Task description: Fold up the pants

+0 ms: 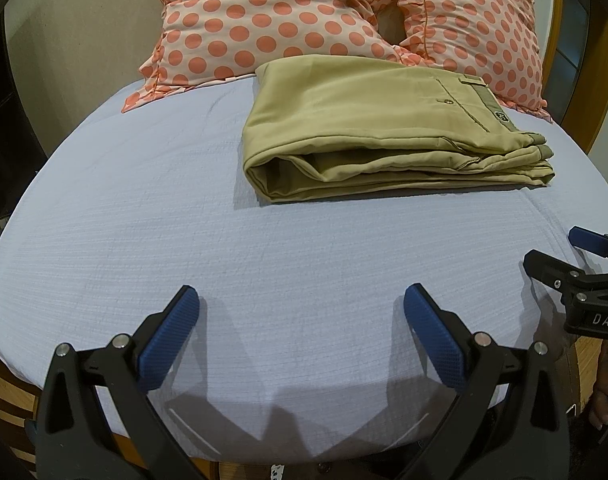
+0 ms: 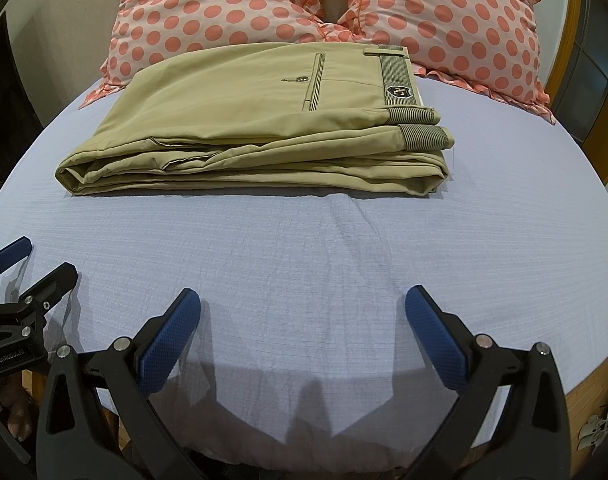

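Note:
Khaki pants [image 1: 368,128] lie folded in a neat stack on the pale blue bed sheet [image 1: 183,220], waistband to the right, back pocket on top. They also show in the right wrist view [image 2: 255,124]. My left gripper [image 1: 301,300] is open and empty, low over the sheet near the bed's front edge, well short of the pants. My right gripper [image 2: 302,300] is open and empty in the same way. Each gripper shows at the edge of the other's view, the right gripper [image 1: 560,252] at right and the left gripper [image 2: 39,260] at left.
Two pink pillows with coral dots [image 1: 263,20] [image 2: 444,12] lean behind the pants at the head of the bed. A wooden bed frame [image 1: 584,356] runs along the front edge. The sheet [image 2: 344,248] lies slightly creased in front of the pants.

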`<state>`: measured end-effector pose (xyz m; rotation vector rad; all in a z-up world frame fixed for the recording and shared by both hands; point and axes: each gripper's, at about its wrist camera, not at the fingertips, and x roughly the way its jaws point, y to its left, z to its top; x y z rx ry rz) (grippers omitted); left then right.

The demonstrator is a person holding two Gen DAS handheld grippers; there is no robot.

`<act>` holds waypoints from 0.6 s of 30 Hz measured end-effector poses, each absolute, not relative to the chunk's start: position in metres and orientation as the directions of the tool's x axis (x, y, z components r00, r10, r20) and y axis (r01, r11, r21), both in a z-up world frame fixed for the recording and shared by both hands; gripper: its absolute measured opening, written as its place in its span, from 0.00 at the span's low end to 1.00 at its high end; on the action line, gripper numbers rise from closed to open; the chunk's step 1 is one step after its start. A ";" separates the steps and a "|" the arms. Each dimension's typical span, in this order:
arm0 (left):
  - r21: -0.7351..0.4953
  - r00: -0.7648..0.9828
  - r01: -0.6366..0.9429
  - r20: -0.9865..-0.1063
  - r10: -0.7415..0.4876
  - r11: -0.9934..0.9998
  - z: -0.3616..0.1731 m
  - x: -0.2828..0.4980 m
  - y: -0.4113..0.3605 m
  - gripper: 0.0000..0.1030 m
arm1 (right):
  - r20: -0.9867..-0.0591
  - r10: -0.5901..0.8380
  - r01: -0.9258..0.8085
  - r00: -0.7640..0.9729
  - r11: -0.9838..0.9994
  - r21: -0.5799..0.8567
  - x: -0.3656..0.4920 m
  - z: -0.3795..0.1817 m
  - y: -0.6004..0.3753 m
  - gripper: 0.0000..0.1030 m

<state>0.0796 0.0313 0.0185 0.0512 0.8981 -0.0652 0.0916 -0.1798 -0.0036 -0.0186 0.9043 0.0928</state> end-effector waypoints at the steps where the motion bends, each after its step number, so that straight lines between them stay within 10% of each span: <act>1: 0.017 0.621 0.078 -0.783 -0.035 0.997 0.018 0.080 0.031 0.98 | -0.785 0.073 -0.088 0.615 0.996 0.023 0.092 -0.004 -0.180 0.99; 18: 0.016 0.613 0.078 -0.789 -0.035 0.997 0.019 0.081 0.031 0.98 | -0.786 0.073 -0.088 0.614 0.996 0.023 0.092 -0.003 -0.180 0.99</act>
